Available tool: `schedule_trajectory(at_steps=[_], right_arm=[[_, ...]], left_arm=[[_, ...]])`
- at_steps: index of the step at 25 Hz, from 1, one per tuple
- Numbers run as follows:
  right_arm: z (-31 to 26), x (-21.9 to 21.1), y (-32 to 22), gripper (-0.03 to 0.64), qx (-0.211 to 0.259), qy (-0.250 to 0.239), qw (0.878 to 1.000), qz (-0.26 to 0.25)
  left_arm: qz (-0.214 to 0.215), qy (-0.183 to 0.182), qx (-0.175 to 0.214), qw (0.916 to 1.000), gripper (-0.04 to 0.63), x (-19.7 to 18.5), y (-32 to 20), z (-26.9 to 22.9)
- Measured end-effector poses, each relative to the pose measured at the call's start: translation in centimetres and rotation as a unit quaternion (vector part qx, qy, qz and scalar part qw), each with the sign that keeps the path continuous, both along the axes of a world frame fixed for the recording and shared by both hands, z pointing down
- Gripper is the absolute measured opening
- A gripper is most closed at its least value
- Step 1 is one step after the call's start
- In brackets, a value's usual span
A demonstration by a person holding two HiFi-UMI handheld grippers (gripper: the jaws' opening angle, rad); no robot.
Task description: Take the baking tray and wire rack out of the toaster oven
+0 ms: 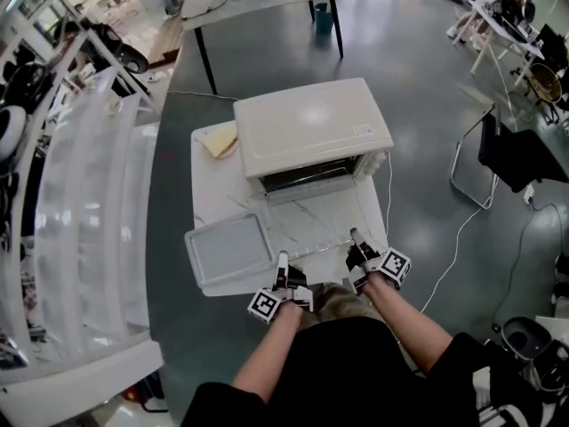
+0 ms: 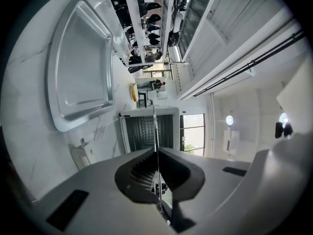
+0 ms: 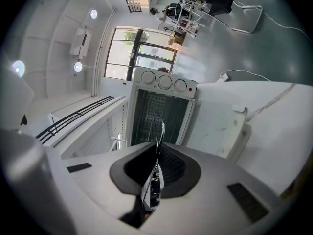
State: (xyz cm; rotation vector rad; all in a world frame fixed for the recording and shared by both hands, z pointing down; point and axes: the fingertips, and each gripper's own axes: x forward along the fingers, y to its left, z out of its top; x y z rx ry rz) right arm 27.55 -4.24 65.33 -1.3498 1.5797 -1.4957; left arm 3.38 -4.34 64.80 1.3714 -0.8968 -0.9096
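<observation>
Wire rack (image 1: 322,249) is pinched in both my claws right now. My left claw (image 1: 283,267) has one front corner and my right claw (image 1: 357,244) has the other, near the front edge of the tabletop (image 1: 206,205). In the left gripper view the left claw (image 2: 157,153) is squeezed together on the rack (image 2: 155,131), which shows edge-on as one thin wire running away toward the toaster oven (image 2: 149,129). Same deal in the right gripper view: the right claw (image 3: 157,155) is clamped on the rack's wire (image 3: 159,130), with the toaster oven (image 3: 159,106) straight ahead and its three knobs in a row along one side.

From the head view, the toaster oven (image 1: 311,127) sits at the back of the tabletop with its front open toward me. I can't tell if the far edge of the rack is fully clear of the open door.

The baking tray (image 1: 229,247) is already out. It's lying flat on the left side of the tabletop, just beside my left claw and not touching it, and it fills the upper left of the left gripper view (image 2: 80,67).
</observation>
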Motion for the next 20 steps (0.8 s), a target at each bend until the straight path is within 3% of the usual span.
schedule_trajectory(at_steps=[20], right_arm=[[3.7, -23.0, 3.2, 0.034, -0.034, -0.016, 0.989, -0.141]], left_arm=[[-0.096, -0.038, 0.002, 0.9947, 0.02, -22.3, 5.7, 2.3]])
